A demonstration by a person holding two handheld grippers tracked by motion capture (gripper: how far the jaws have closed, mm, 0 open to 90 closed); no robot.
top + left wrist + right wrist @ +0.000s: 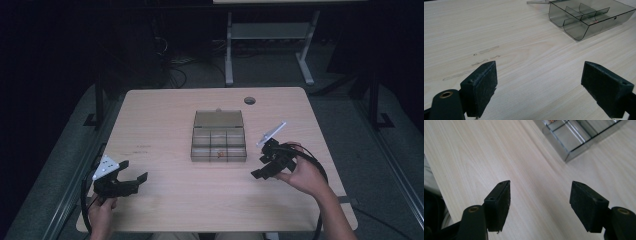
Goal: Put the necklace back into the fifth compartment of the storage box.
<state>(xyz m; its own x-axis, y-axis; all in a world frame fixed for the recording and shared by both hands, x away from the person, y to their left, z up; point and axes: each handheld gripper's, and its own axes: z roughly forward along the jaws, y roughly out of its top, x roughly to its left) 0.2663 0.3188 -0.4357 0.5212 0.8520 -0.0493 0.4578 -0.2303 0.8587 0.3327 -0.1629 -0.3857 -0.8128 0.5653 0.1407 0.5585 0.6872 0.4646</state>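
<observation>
A smoky clear plastic compartment box (219, 144) lies in the middle of the light wood table (165, 200), its lid (218, 119) laid open at the back. A small orange item (219, 154) rests in a front compartment. My left gripper (134, 171) hovers near the front left of the table, open and holding nothing; its view has the box (589, 18) at upper right. My right gripper (259, 166) is open just right of the box, and the box corner (574, 137) is at the top of its view. Nothing lies between either pair of pads (482, 87).
A round cable hole (249, 100) sits near the table's far edge. Beyond the table stands another desk's white frame (270, 45) with cables on the dark floor. Faint scuff marks (484, 56) streak the wood ahead of the left gripper.
</observation>
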